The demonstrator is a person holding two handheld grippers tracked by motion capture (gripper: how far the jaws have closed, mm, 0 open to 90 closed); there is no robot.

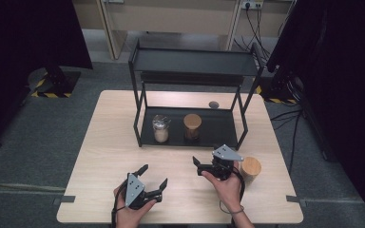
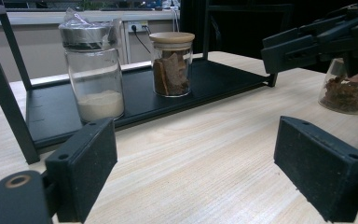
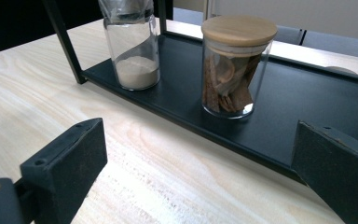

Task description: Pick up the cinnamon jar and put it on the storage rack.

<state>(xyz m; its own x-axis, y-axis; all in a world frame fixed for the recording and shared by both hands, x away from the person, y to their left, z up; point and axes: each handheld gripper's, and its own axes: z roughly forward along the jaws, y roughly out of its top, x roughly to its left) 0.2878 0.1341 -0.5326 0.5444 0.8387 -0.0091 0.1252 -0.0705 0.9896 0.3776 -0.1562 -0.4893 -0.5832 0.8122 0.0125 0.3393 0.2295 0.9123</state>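
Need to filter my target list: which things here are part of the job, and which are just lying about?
In play:
wooden-lidded jar on the table
black shelf rack
cinnamon-stick jar
white-powder jar
right claw
left claw

Lying about:
small grey disc
floor cables

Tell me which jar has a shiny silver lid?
The jar with white powder, left on the rack's bottom shelf. The other two jars have wooden lids.

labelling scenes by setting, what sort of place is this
Probably a lab or office set up for recording, not a home kitchen: grey carpet floor, wall sockets with trailing cables, and black curtains flanking a light wooden table.
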